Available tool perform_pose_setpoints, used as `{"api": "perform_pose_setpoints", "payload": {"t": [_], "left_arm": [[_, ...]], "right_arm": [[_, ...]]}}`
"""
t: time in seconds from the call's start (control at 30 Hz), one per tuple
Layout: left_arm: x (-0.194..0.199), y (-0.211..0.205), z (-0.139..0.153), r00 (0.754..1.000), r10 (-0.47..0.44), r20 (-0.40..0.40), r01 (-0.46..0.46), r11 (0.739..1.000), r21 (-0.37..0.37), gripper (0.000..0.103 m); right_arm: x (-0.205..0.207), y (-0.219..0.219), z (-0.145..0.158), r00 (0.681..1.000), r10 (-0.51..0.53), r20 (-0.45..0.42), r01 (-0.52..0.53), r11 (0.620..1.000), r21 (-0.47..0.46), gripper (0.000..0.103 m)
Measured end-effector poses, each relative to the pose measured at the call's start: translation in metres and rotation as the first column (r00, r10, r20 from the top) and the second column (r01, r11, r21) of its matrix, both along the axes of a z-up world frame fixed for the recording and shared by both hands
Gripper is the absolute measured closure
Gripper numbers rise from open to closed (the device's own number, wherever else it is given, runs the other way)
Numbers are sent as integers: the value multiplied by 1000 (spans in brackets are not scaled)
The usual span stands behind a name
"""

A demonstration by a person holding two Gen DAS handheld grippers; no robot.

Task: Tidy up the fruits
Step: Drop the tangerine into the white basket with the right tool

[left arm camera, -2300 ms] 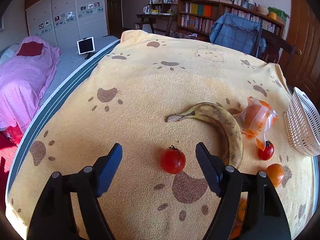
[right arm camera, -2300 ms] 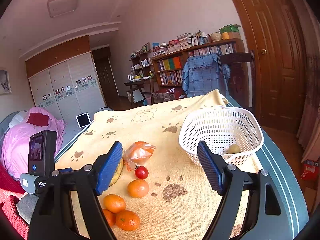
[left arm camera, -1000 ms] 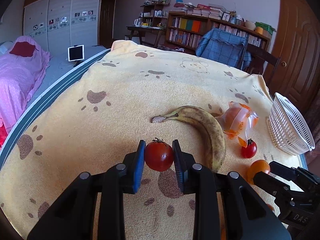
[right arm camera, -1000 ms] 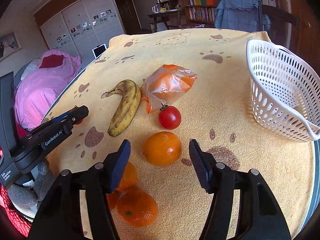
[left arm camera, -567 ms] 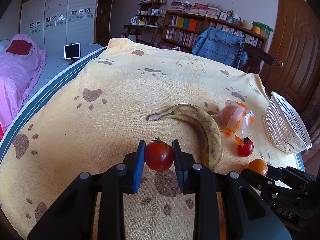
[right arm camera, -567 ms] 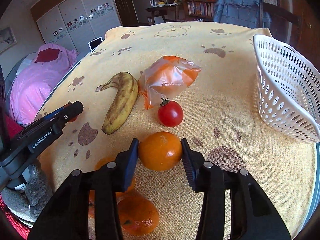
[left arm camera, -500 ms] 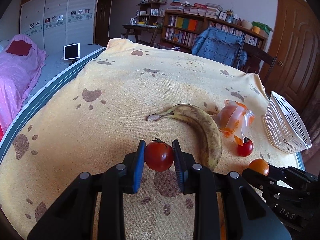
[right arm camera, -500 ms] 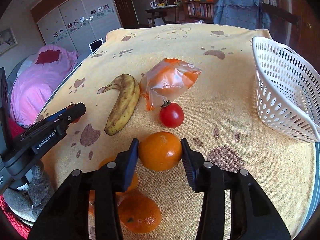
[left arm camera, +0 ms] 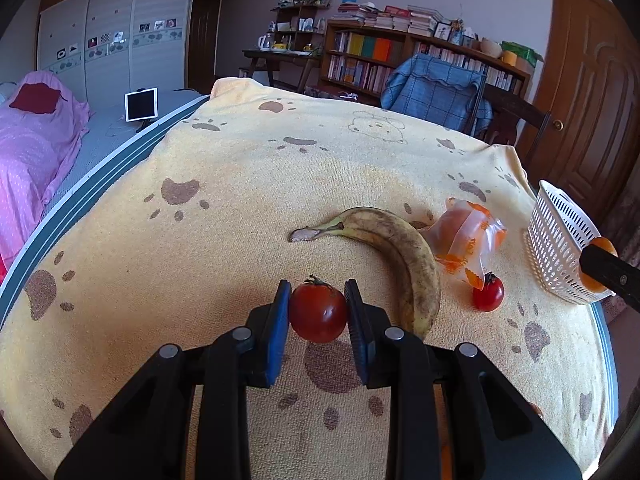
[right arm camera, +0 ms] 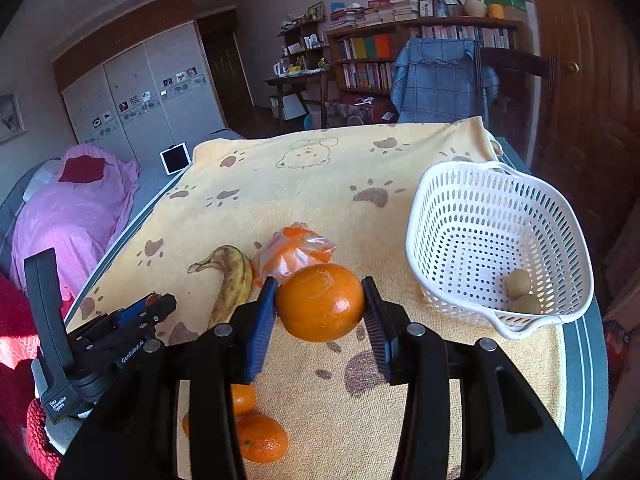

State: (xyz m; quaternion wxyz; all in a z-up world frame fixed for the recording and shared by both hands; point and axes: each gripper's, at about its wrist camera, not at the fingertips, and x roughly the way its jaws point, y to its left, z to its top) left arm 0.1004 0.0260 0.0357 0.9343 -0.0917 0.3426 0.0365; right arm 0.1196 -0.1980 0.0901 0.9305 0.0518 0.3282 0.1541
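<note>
Pinching orange [right arm camera: 320, 302] — right tool [right arm camera: 320, 308], tomato [left arm camera: 318, 313] clamped — left tool [left arm camera: 316, 314]

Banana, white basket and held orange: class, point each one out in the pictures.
banana [left arm camera: 404, 256], left wrist view, middle of its curved body.
white basket [right arm camera: 460, 216], right wrist view, perforated left wall.
orange [right arm camera: 320, 302], right wrist view, centre of its peel.

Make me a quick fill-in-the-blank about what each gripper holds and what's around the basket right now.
1. The left gripper is shut on a ____.
2. The right gripper is shut on an ____.
3. The white basket holds two small pale ____ fruits.
4. The banana lies on the yellow ____-print blanket.

Missing words: tomato; orange; round; paw
</note>
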Motion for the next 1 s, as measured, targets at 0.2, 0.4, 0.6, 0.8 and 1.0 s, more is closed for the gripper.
{"api": "perform_pose_setpoints", "payload": {"t": [0.2, 0.4, 0.6, 0.8, 1.0], "left_arm": [[0, 0, 0, 1000, 0, 1, 0, 1000, 1, 75], [0, 0, 0, 1000, 0, 0, 0, 1000, 0, 76], [0, 0, 0, 1000, -1, 1, 1, 1000, 2, 76], [0, 0, 0, 1000, -2, 1, 2, 1000, 3, 76], [0, 0, 0, 1000, -2, 2, 2, 1000, 3, 75]], "right_arm": [[6, -41, 10, 991, -131, 23, 130, 991, 40, 59], [14, -76, 11, 968, -251, 23, 249, 966, 69, 59], [27, -100, -5, 942, -336, -24, 337, 938, 80, 59], [32, -106, -14, 929, -369, -33, 371, 926, 69, 59], [25, -109, -9, 923, -385, -6, 384, 920, 75, 57]]}}
